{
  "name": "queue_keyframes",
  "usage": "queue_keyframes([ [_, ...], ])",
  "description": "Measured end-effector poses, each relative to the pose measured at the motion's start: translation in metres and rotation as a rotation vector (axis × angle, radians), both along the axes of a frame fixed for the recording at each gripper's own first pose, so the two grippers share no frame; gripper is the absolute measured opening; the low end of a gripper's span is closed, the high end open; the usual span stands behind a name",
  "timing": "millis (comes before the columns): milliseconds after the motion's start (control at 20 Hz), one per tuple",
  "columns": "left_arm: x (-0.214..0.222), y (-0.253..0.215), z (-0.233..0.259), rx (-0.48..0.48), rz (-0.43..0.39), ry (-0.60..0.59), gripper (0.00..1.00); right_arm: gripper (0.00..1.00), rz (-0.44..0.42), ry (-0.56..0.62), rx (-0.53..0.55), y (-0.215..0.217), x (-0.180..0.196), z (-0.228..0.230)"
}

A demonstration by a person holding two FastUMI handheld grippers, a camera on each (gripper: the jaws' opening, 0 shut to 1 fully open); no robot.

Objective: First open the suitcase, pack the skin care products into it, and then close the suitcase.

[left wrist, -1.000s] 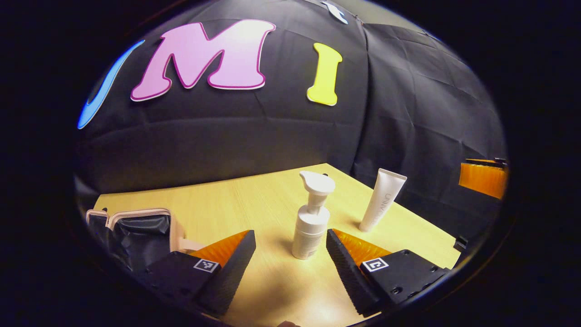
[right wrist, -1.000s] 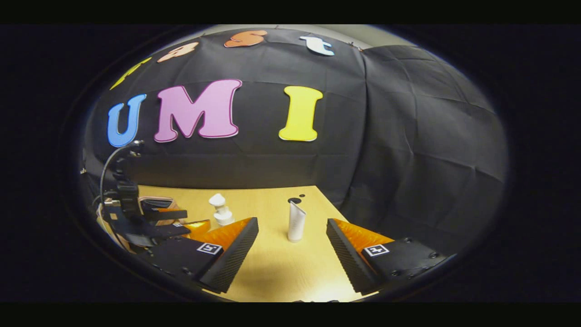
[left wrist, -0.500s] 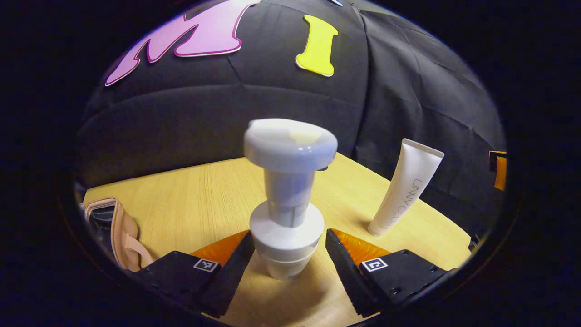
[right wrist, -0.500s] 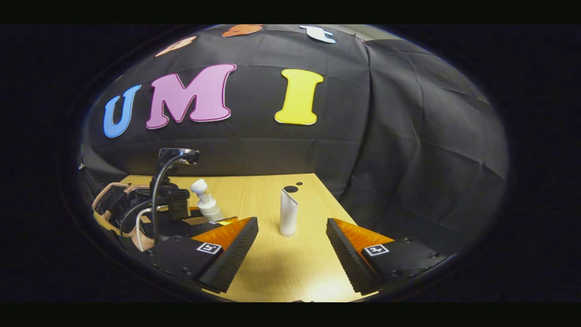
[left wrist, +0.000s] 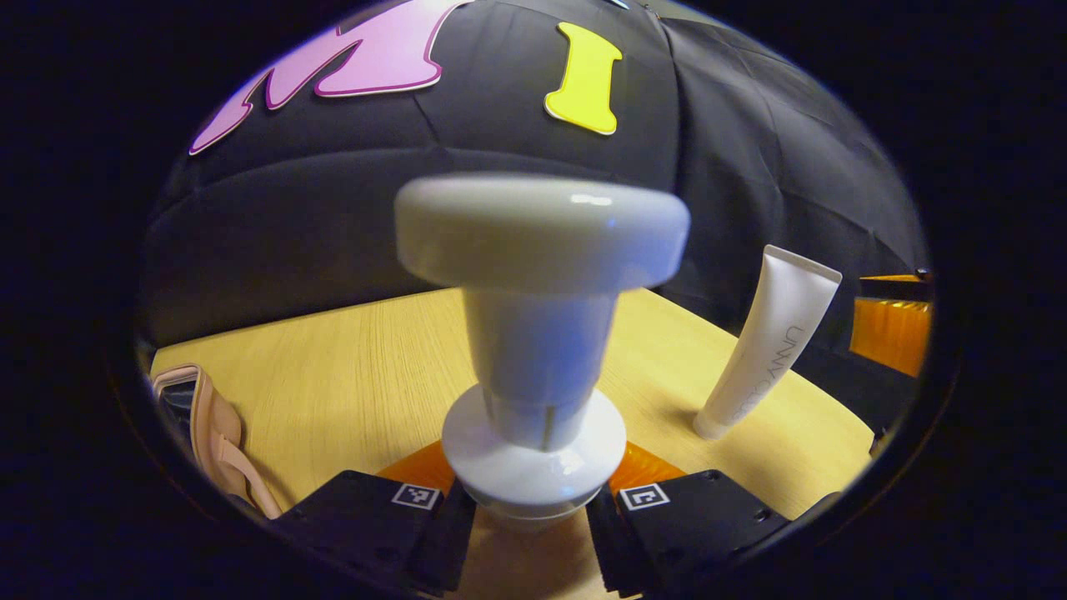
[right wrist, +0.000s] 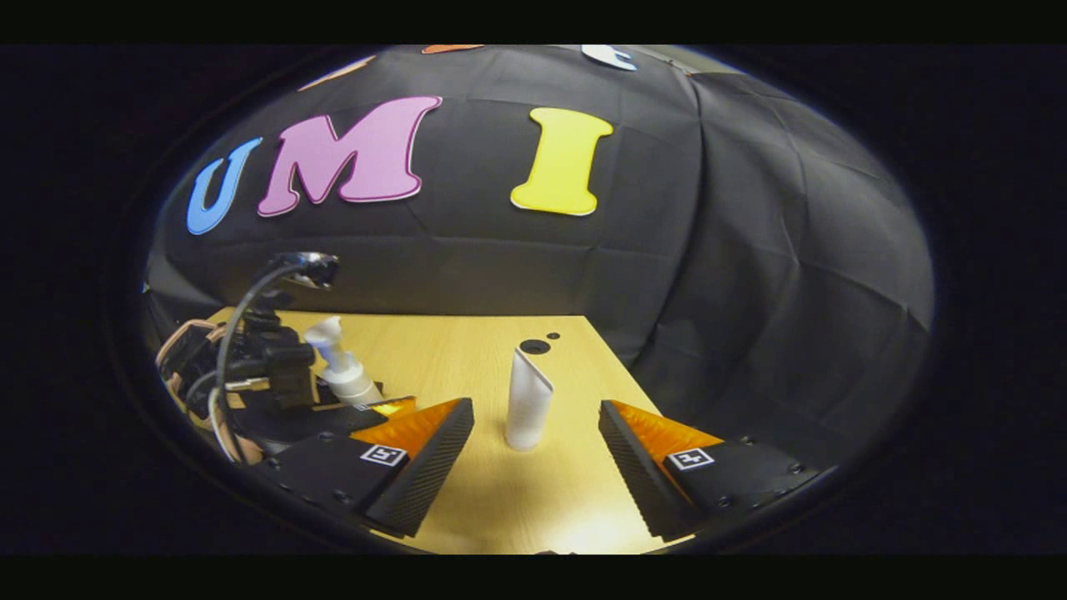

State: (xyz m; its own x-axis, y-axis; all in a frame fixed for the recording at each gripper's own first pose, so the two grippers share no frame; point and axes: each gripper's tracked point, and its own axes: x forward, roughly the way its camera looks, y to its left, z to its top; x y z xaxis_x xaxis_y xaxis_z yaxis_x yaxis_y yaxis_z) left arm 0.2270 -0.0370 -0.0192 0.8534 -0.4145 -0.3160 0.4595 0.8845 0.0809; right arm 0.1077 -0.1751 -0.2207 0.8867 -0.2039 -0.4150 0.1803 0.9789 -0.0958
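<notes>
Closing in over the last second, the left gripper now has the white pump bottle seated deep between its fingers, which have drawn in from a wide stance until their pads sit at the bottle's body just under the collar; the contact itself is hidden below the collar, so the clamp looks made but I cannot be sure it is firm. That would mean the first skin care product is caught and ready to go to the suitcase, which lies open at the table's left edge with its pink rim and dark lining showing. The right gripper has crept nearer the white tube, which stands upright ahead of its fingers, well apart and untouched, the jaws spread wide. The table is bare wood between bottle and suitcase, giving a free path leftward. The tube stands close to the table's right edge and far corner, so a push there could send it off.
</notes>
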Motion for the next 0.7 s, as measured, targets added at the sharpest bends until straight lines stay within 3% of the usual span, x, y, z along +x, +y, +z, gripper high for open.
queue_keyframes([
  [300, -0.033, 0.04, 0.046, -0.069, 0.063, -0.043, 0.62, 0.97, 0.019, 0.053, -0.02, -0.001, 0.042, -0.05],
  [500, -0.072, 0.07, 0.078, -0.069, 0.104, -0.053, 0.62, 0.97, -0.041, 0.135, 0.01, -0.013, 0.058, -0.097],
  [700, -0.111, 0.087, 0.096, -0.134, 0.156, -0.008, 0.62, 0.97, -0.083, 0.132, 0.016, -0.024, 0.072, -0.112],
])
